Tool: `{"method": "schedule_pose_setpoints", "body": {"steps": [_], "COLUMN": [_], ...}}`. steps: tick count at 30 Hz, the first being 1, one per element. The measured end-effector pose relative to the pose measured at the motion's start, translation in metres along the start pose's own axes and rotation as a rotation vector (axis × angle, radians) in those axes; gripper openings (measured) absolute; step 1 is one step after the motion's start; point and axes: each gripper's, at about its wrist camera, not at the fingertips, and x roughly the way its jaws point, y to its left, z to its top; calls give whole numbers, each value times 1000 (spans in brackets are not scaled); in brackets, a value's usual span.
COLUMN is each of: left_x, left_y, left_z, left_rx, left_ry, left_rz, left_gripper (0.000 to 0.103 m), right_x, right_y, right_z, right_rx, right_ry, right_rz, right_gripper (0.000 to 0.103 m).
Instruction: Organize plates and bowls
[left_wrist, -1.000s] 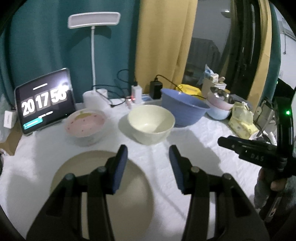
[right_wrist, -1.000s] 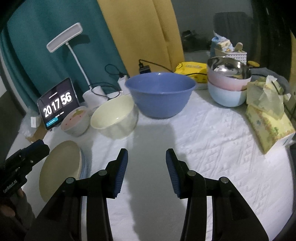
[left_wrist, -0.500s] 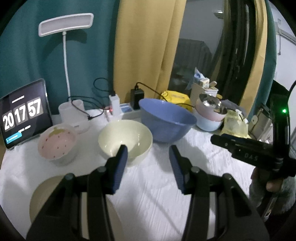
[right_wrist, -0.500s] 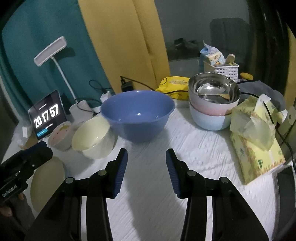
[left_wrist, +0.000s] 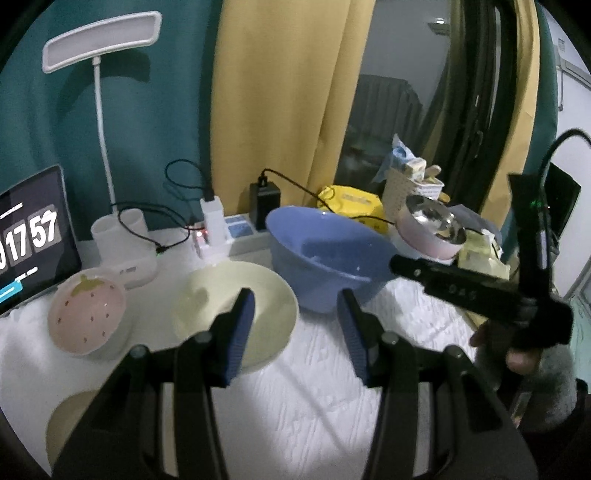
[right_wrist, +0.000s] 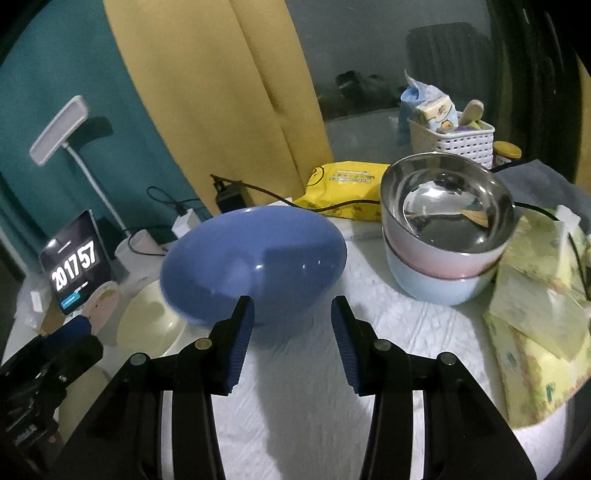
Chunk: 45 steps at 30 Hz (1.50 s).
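The left gripper (left_wrist: 297, 334) is held partly open with nothing between its jaws, above the white cloth (left_wrist: 314, 398) just near of the cream bowl (left_wrist: 236, 314). The right gripper (right_wrist: 291, 339) is likewise parted and empty, close before the blue bowl (right_wrist: 255, 258). A strawberry bowl (left_wrist: 86, 317) sits far left; stacked bowls (right_wrist: 443, 251) stand at the right. A beige plate (left_wrist: 64, 421) lies near left.

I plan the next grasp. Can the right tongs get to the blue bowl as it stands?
Probably yes. The right tongs are open and empty, and the blue bowl sits straight ahead with its near rim unobstructed.
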Motion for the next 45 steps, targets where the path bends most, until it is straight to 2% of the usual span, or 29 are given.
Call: {"method": "schedule_pose_setpoints", "body": {"steps": [7,18,20,22,23,33,45], "left_x": [27,64,68,72,73,62,15], "left_y": [-1,-22,-24,-26,-26,-26,-32], "left_z": [7,3,3,1,1,-1,-13], "left_rx": [-16,60,71,85,86,78,72], "left_ry": [18,18,24,31,35,31,7], "left_rz": [10,49,47,43,46,41,-5], "left_gripper": [48,47,42,32,29,26,26], "right_x": [33,53,53,53,53,38,-13], "right_y": [-17,-39,-39,-37,-36,-24,-20], "right_z": [-5,-18,-20,-21,-22,-25,-40], "right_rx": [42,98,98,85,78,55,61], "right_ry": [67,93,92,97,95,68,26], "right_rz": [-11,-15,-8,-12,-8,-22,-37], "right_gripper": [46,45,35,21,20,19,19]}}
